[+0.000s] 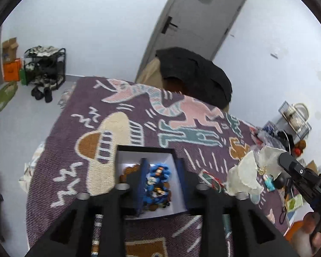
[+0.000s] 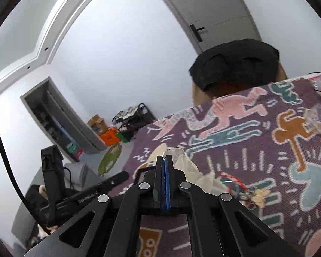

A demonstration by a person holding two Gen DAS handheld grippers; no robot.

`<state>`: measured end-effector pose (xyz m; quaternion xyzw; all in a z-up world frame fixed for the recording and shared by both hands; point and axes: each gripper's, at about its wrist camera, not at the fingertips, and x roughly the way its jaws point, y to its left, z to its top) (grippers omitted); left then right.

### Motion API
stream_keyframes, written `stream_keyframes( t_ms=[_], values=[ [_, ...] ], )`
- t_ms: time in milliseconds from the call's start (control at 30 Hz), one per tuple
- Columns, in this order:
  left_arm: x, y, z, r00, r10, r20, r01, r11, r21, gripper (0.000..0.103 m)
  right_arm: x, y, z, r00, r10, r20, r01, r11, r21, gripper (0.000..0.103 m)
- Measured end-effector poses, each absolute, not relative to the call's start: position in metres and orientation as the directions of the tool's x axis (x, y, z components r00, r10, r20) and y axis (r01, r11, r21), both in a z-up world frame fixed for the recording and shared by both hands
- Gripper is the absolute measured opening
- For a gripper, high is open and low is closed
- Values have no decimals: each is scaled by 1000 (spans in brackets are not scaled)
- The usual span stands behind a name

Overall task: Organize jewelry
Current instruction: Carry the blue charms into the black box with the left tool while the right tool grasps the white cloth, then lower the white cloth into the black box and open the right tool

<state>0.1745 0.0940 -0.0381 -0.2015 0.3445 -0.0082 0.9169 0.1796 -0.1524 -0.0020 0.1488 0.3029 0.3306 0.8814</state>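
Note:
A dark blue box with a white inside [image 1: 126,156] lies on the patterned purple cloth. It holds blue and brown bead jewelry [image 1: 158,182]. My left gripper [image 1: 161,171] is open, its jaws wide apart right over the box. My right gripper [image 2: 165,160] is shut on a translucent white pouch [image 1: 246,175] with a small gold piece inside, and holds it in the air to the right of the box. In the right wrist view the pouch [image 2: 188,167] shows just past the closed fingers.
A red string bracelet [image 2: 233,181] and a small butterfly charm [image 2: 260,194] lie on the cloth [image 1: 75,132] by the box. Bottles, a wire basket [image 1: 295,115] and clutter sit at the far right. A black garment [image 1: 194,70] drapes over a chair behind the table.

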Motion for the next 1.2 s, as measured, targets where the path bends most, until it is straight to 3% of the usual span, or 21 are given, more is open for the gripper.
stream_keyframes(
  t_ms=[33, 67, 733, 767, 800, 867, 900, 1200],
  values=[
    [171, 98, -37, 772, -138, -620, -135, 918, -372, 59, 180, -146, -1, 588, 681, -436, -503, 731, 461, 2],
    [166, 102, -36, 783, -123, -610, -146, 917, -372, 66, 181, -139, -1, 580, 687, -438, -513, 726, 458, 2],
    [136, 159, -37, 809, -62, -584, -229, 883, -410, 66, 201, -29, -3, 448, 746, -493, -623, 656, 426, 2],
    [136, 161, -36, 811, -60, -583, -231, 881, -412, 66, 204, -22, -7, 437, 739, -514, -622, 660, 420, 7],
    [135, 162, -36, 812, -59, -581, -233, 880, -414, 66, 206, -19, -9, 428, 726, -538, -615, 670, 415, 26],
    [133, 163, -36, 813, -58, -579, -232, 880, -414, 66, 210, -17, -19, 425, 705, -568, -587, 692, 420, 54],
    [132, 163, -36, 814, -57, -578, -232, 881, -413, 66, 209, -21, -21, 438, 706, -556, -582, 694, 423, 59],
    [132, 148, -35, 818, -79, -570, -204, 887, -415, 67, 206, -76, -37, 484, 666, -567, -487, 744, 458, 63]
  ],
)
